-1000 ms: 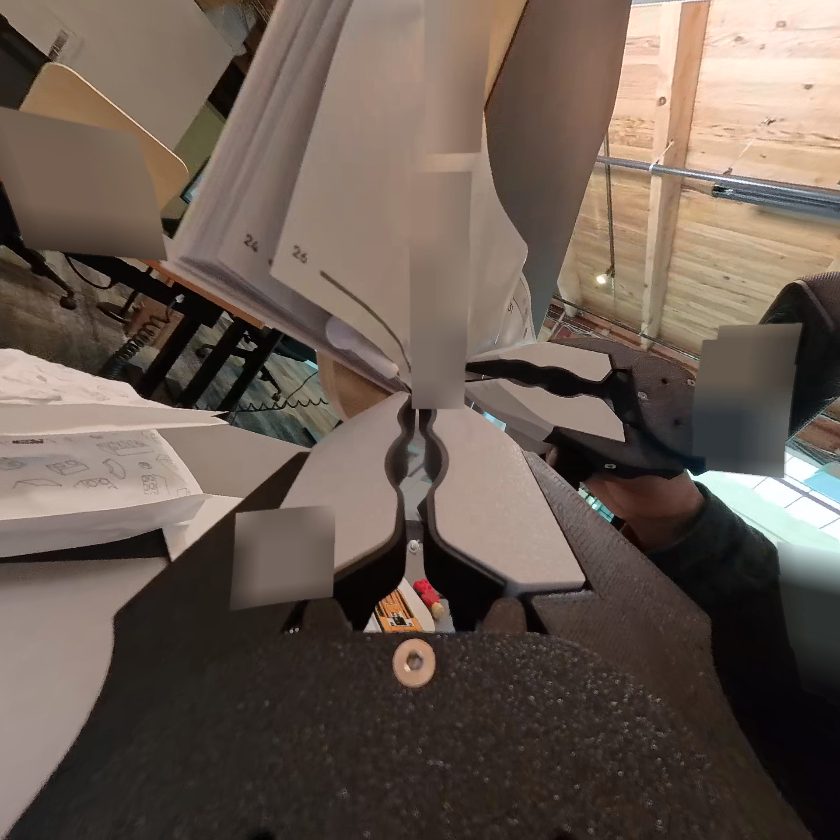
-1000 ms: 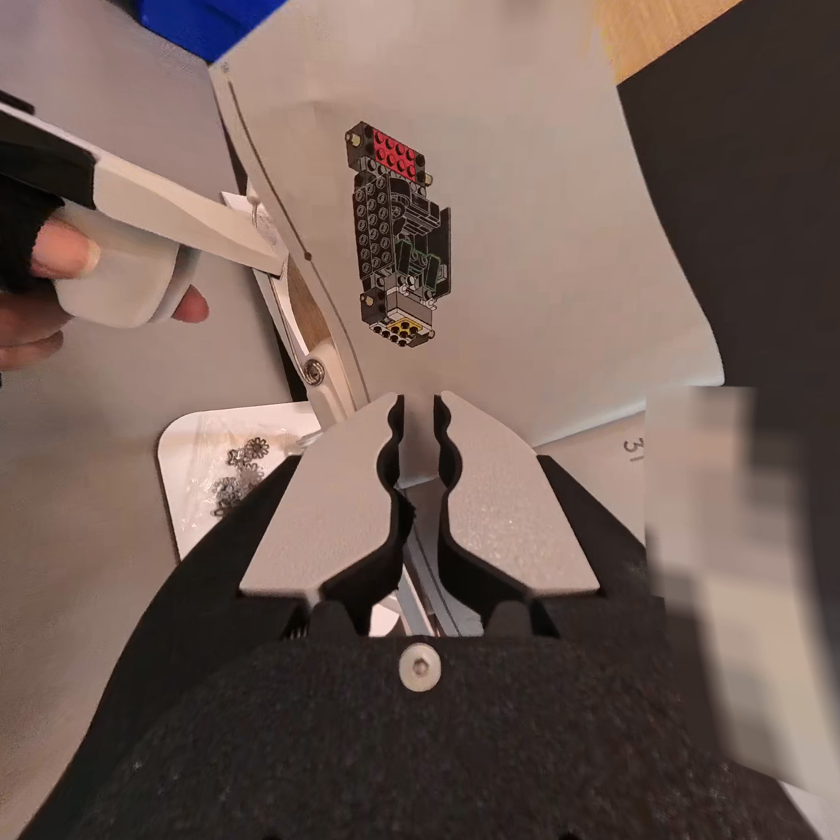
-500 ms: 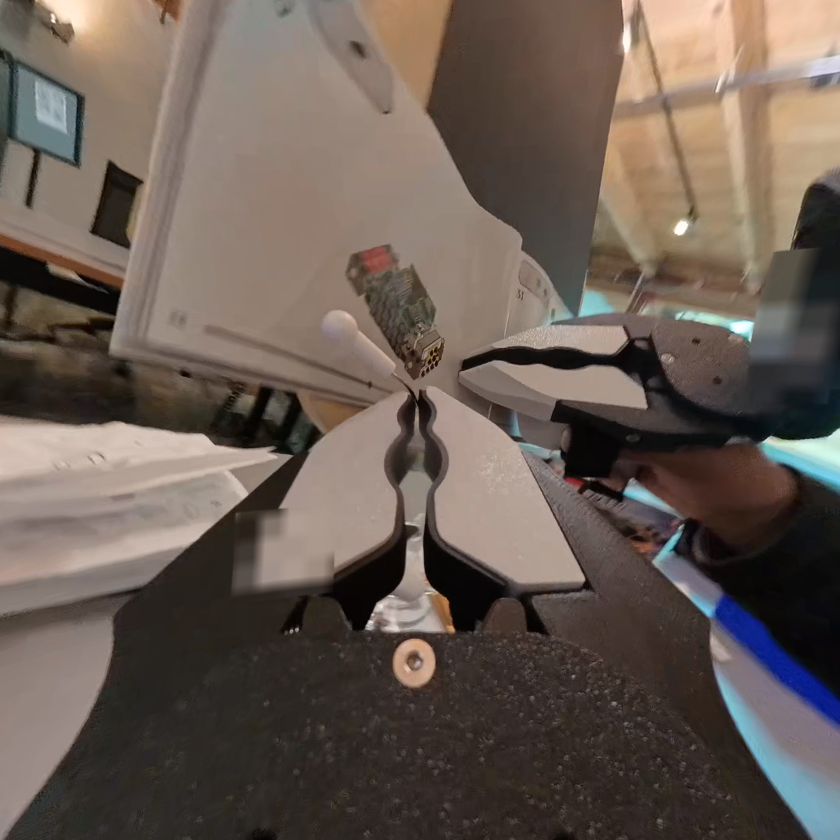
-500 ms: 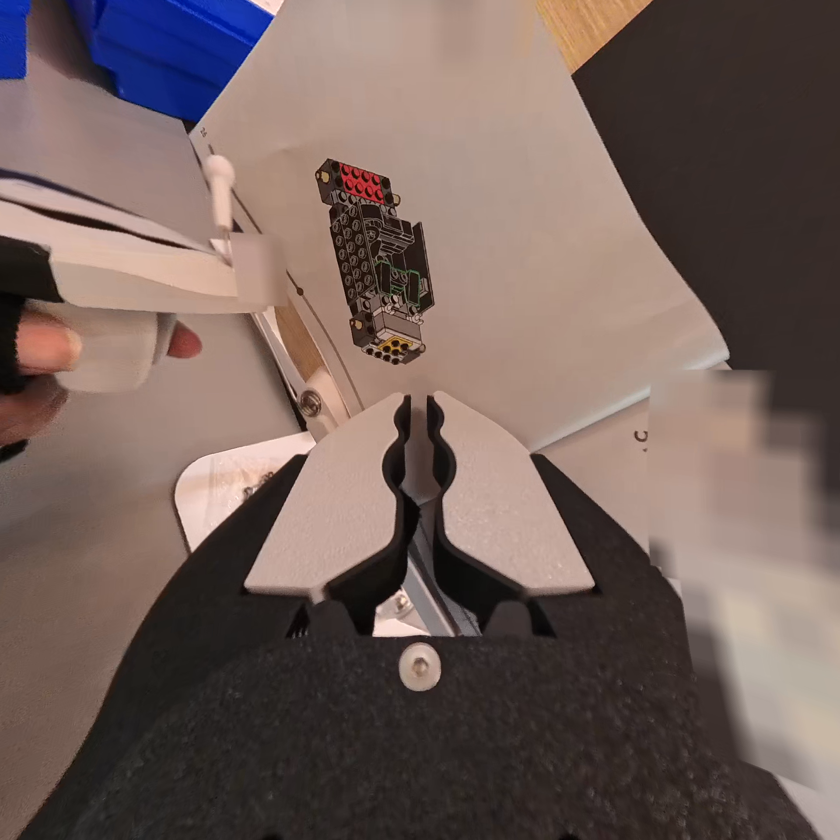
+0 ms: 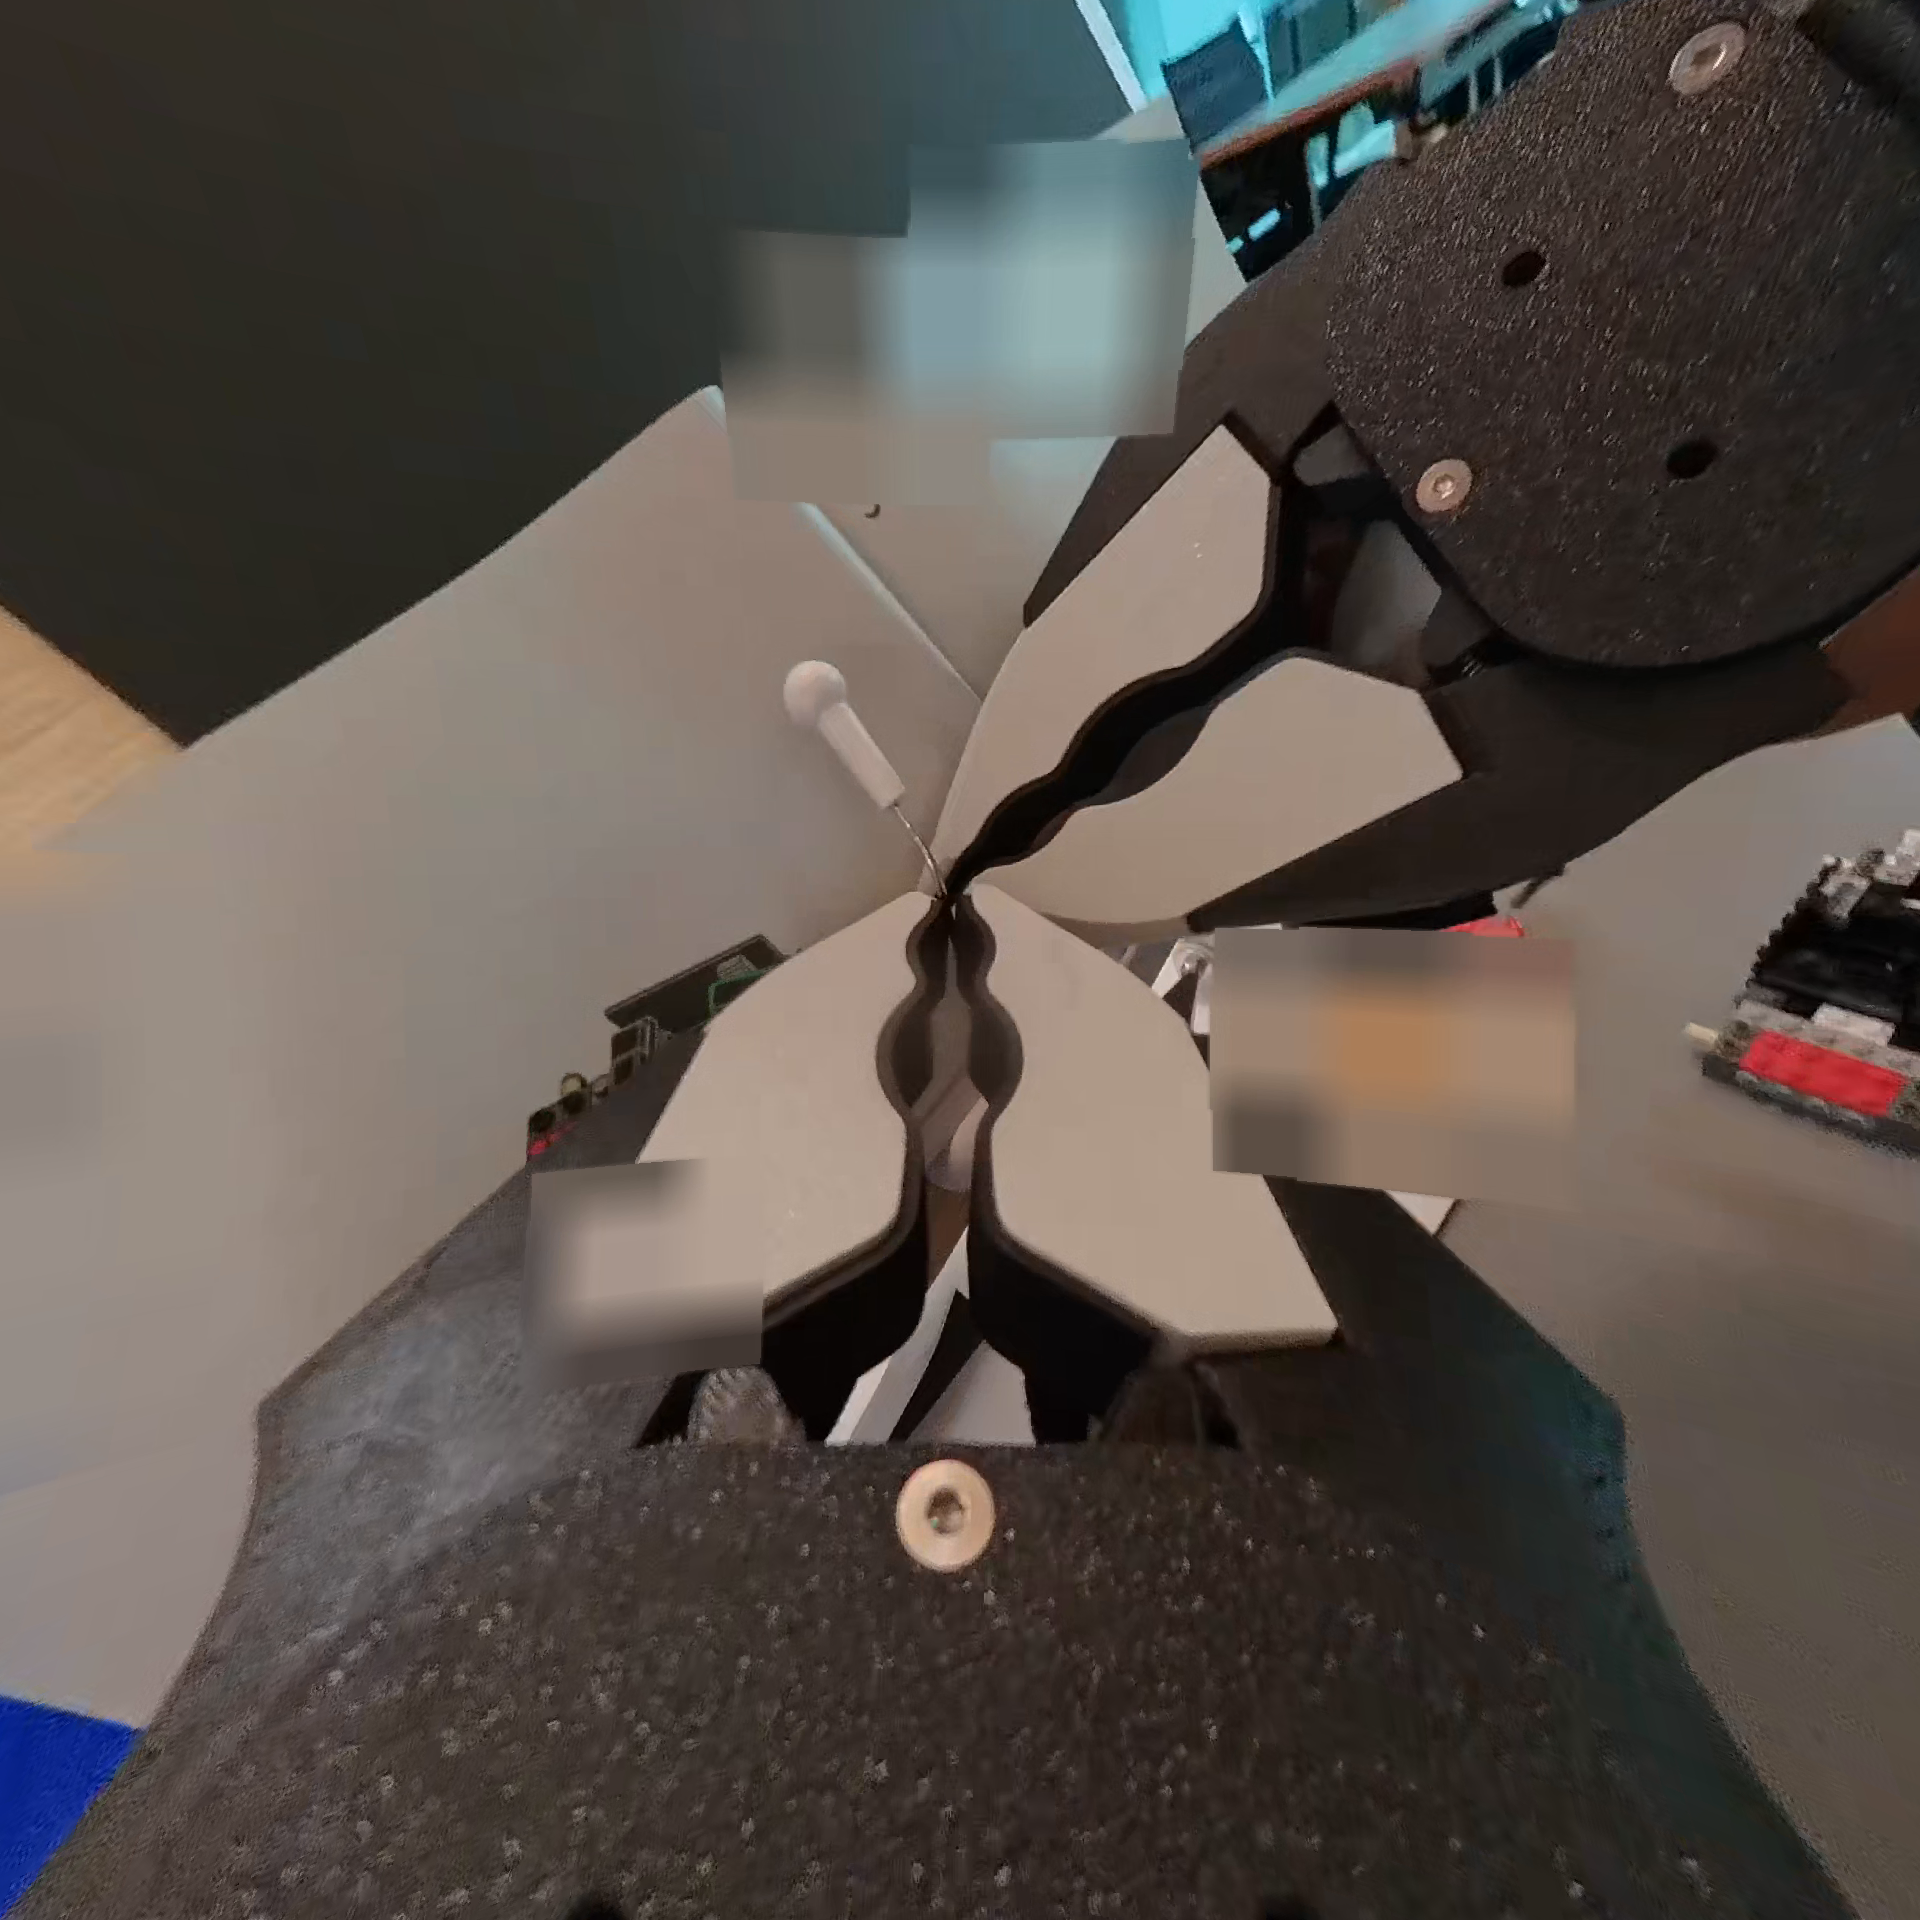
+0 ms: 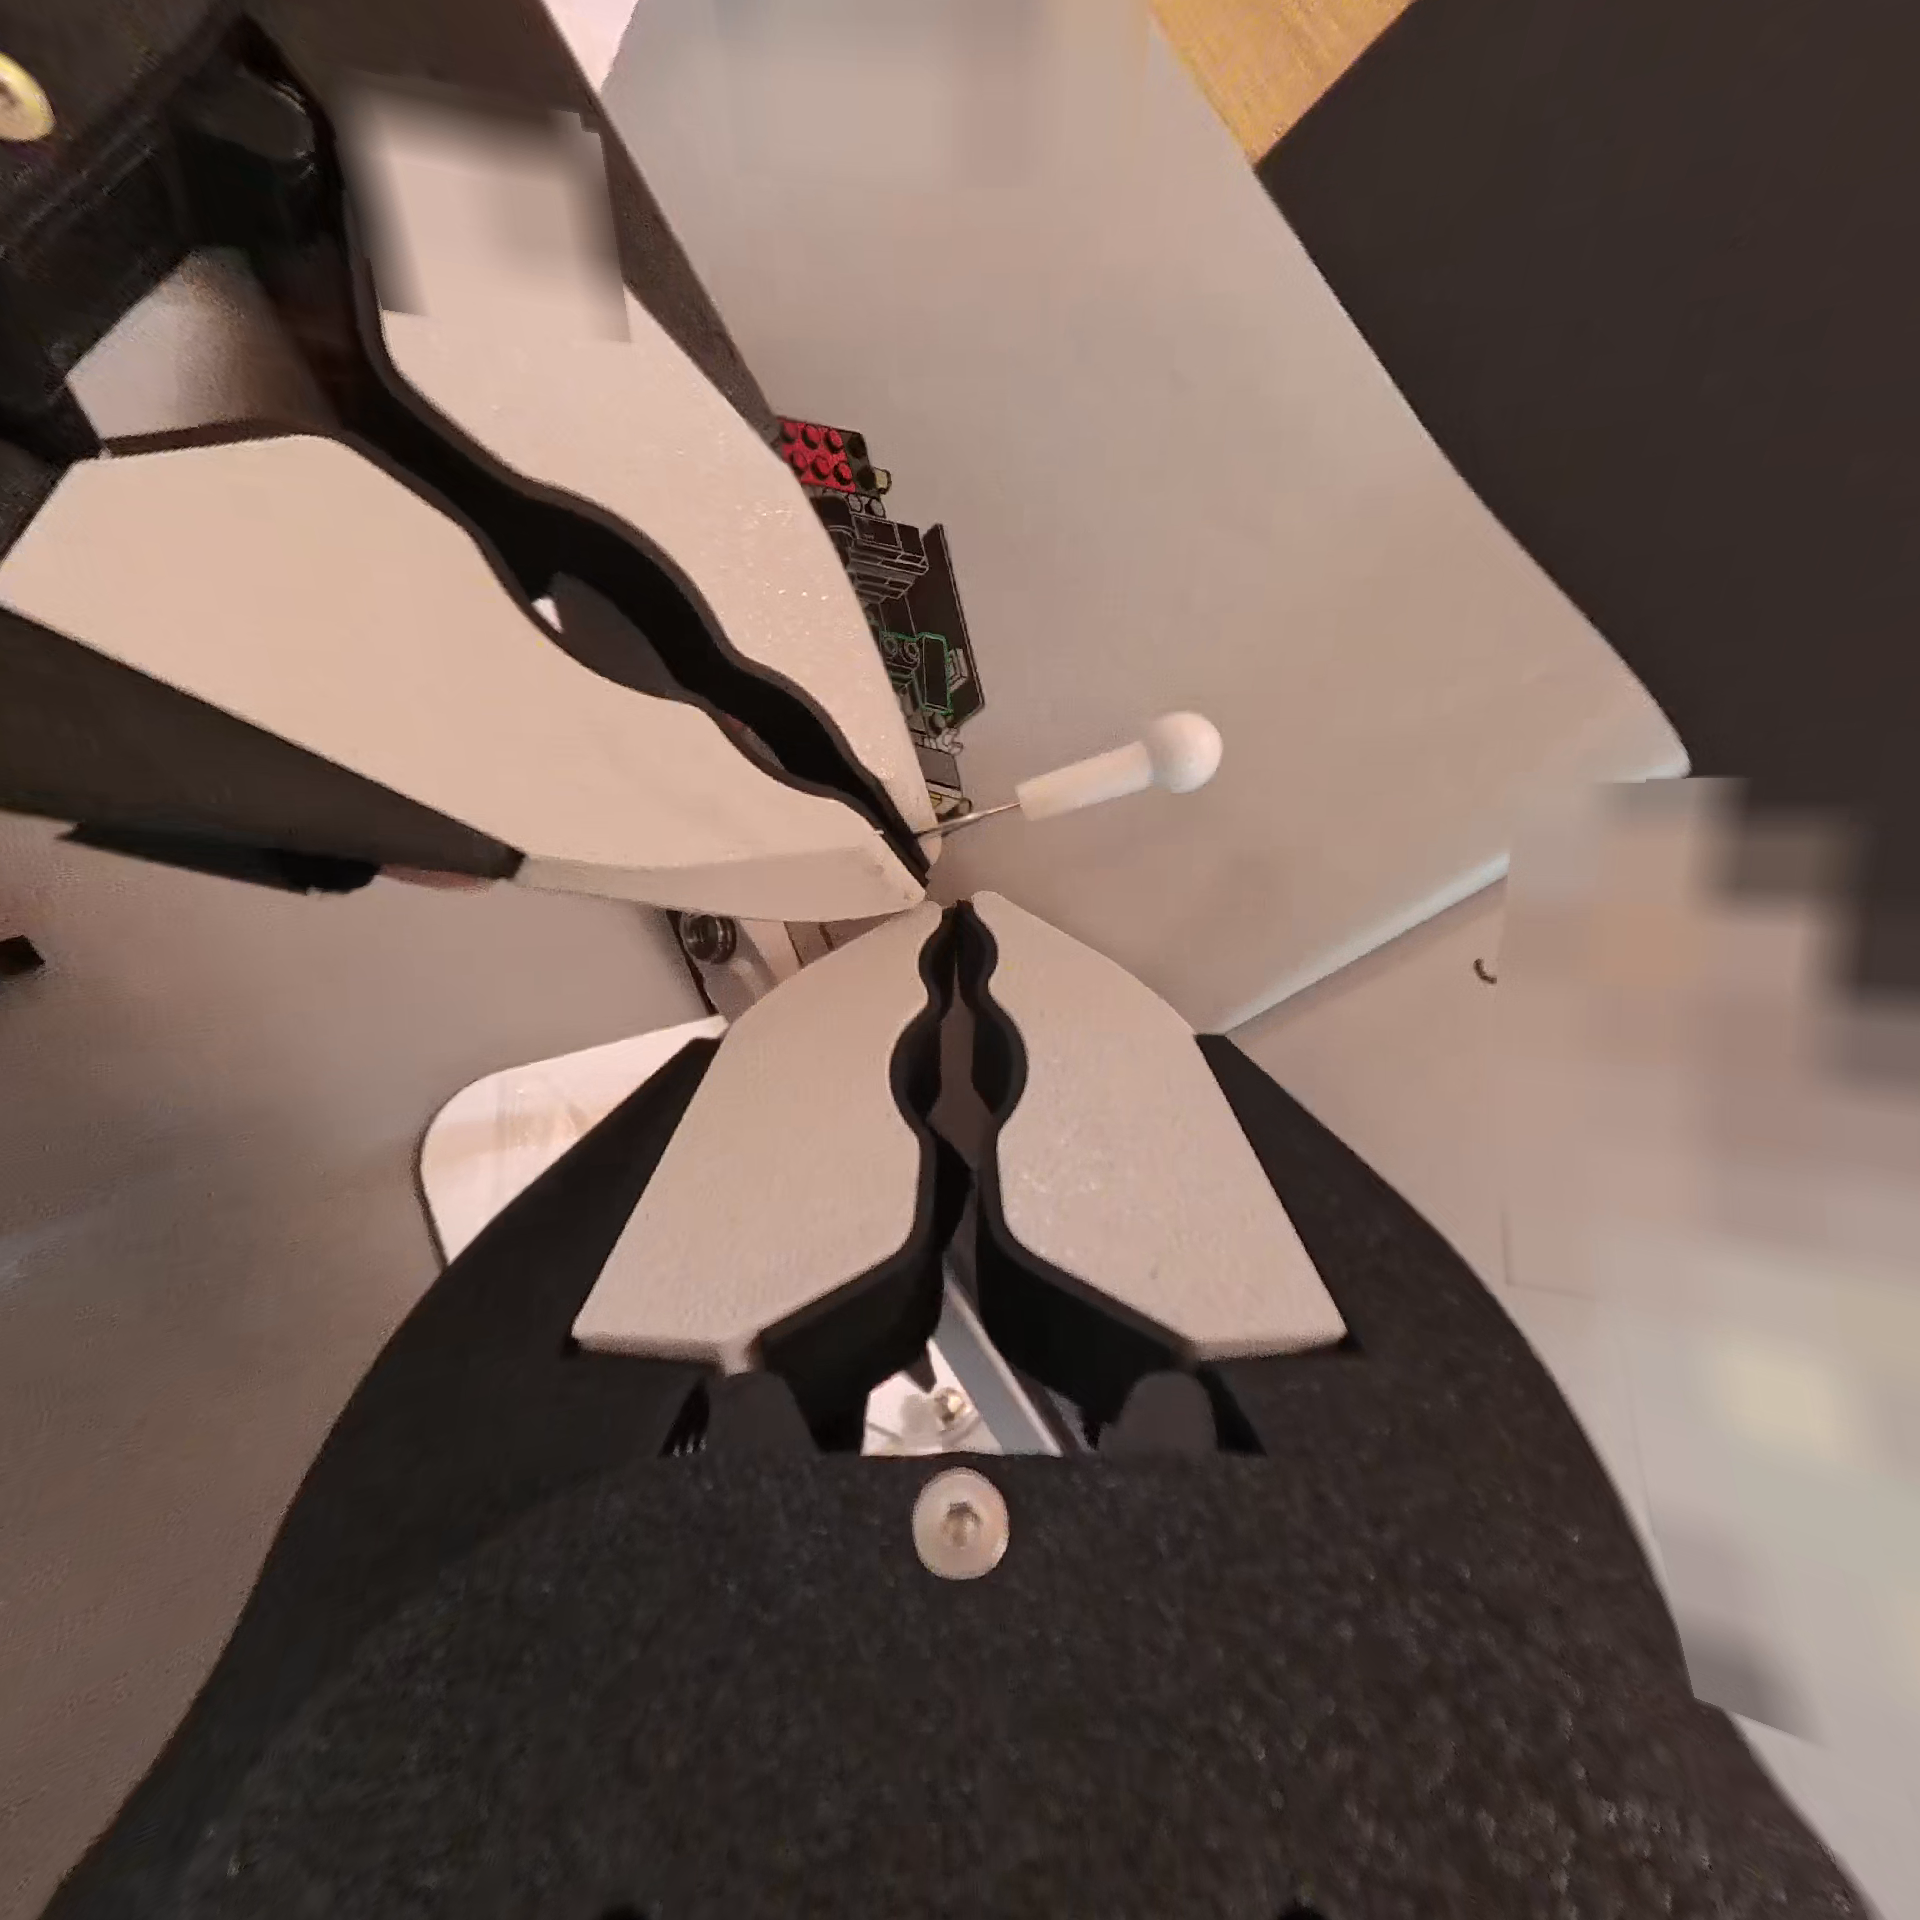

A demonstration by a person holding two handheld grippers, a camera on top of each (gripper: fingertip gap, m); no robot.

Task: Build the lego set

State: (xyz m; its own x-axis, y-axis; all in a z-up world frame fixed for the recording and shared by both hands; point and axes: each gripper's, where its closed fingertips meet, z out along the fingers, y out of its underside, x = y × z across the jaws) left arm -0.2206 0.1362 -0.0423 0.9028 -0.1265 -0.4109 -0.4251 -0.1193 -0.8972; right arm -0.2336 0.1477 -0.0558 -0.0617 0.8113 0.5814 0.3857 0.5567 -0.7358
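Note:
The open instruction booklet page (image 6: 1195, 468) shows a drawing of a black model with red studs (image 6: 894, 582); it also shows in the left wrist view (image 5: 416, 883). My left gripper (image 5: 951, 914) is shut on the thin wire of a white ball-ended pin (image 5: 831, 717) that lies over the page. My right gripper (image 6: 961, 909) is shut on the page's edge. Their tips almost touch: the left gripper (image 6: 914, 868) comes in from the upper left, beside the pin (image 6: 1143, 764). A partly built black, grey and red lego model (image 5: 1818, 1018) sits on the grey table at the right.
A dark mat (image 6: 1662, 416) lies behind the booklet on a wooden surface (image 6: 1226, 62). A white tray (image 6: 499, 1143) sits under my right gripper at the left. A blue bin corner (image 5: 42, 1787) shows at the lower left. Blurred patches hide parts of both views. Left and right tips are no more than a few centimetres apart.
My left gripper has swung down from the room view to the table with the pin and now meets the right gripper's tips. The right gripper's jaws have closed from a narrow gap.

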